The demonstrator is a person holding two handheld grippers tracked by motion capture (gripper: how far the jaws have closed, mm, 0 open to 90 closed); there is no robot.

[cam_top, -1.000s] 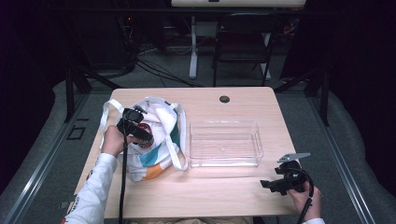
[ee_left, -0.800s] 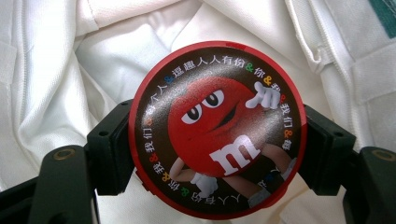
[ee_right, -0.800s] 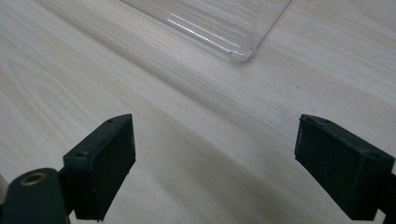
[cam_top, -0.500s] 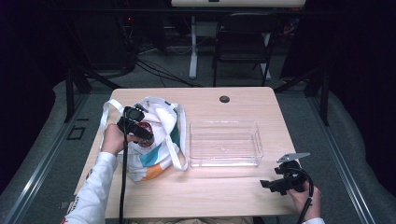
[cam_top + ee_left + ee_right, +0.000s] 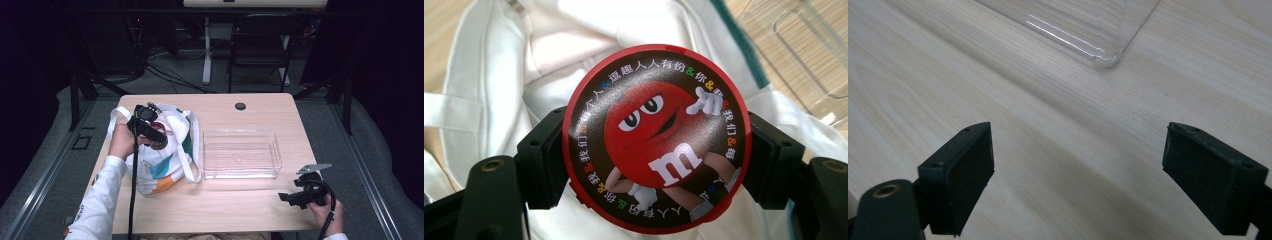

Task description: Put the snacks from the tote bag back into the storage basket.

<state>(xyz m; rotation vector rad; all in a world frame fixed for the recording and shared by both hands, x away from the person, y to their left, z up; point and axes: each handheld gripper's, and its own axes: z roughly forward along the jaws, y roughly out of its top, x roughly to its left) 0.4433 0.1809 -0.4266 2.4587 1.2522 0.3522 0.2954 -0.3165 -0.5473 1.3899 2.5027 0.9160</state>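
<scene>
Left gripper (image 5: 656,150): your jaws are clamped on a round red candy tin (image 5: 656,137) — one pad on each side of its rim, lid facing the camera with a red cartoon figure and a ring of print.
Candy tin, place: it hangs in your grip just above the open mouth of the tote bag (image 5: 167,150), near the tabletop's left edge; from the high view the tin is mostly hidden behind the left gripper (image 5: 150,131).
Tote bag: white cloth with teal and orange patches, straps spilling out to both sides, lying on the left part of the tabletop (image 5: 240,210).
Clear tray (image 5: 240,154): see-through plastic, mid-tabletop, just beside the bag's right strap — nothing in it.
Right gripper (image 5: 295,196): you hold it at the tabletop's near right corner, jaws spread wide with only bare wood between them (image 5: 1078,170); one corner of the clear tray (image 5: 1098,55) lies ahead of it.
</scene>
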